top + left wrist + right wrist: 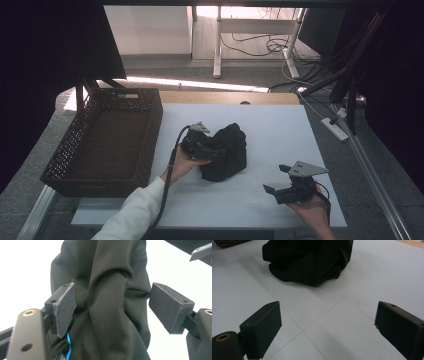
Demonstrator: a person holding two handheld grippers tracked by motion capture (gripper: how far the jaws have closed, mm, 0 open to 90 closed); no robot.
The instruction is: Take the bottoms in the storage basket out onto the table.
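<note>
cloth (227, 152) between spread jaws of left hand-held gripper (112, 307) | right hand-held gripper (278, 180) released, well apart

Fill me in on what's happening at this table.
A person works a tool in each hand at a white table. The left tool is open, its jaws straddling a fold of a crumpled black cloth. The right tool waits open over bare table. A dark woven basket sits at the left.

one black cloth (227, 152), one wicker basket (107, 142), two grippers
</note>
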